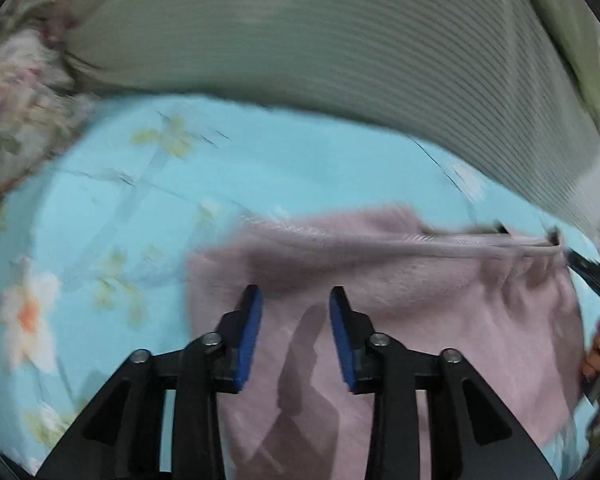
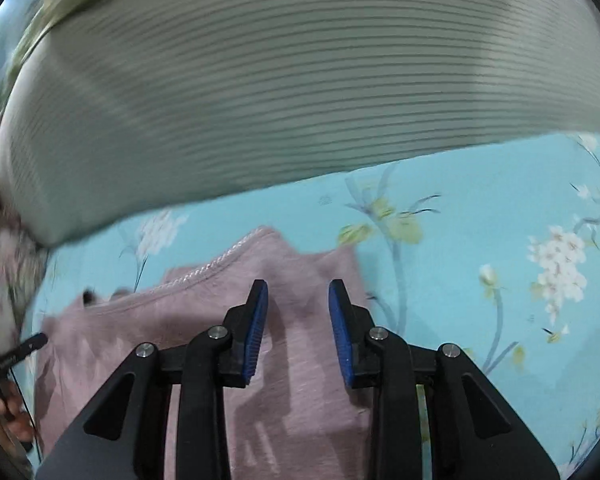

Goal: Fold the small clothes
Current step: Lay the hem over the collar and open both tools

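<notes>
A small pink knit garment (image 1: 440,304) lies flat on a light blue floral bedsheet (image 1: 120,208). Its ribbed hem or waistband runs across its far edge. My left gripper (image 1: 296,300) is open and empty, hovering over the garment's left part. In the right wrist view the same garment (image 2: 204,320) lies below my right gripper (image 2: 298,294), which is open and empty over the garment's right part. The other gripper shows at the right edge of the left wrist view (image 1: 592,276) and at the left edge of the right wrist view (image 2: 16,354).
A large grey-green striped pillow (image 1: 340,48) lies along the far side of the bed, also in the right wrist view (image 2: 300,88). A floral pink and grey cloth (image 1: 16,92) is bunched at the far left. Open bedsheet (image 2: 500,260) lies to the right.
</notes>
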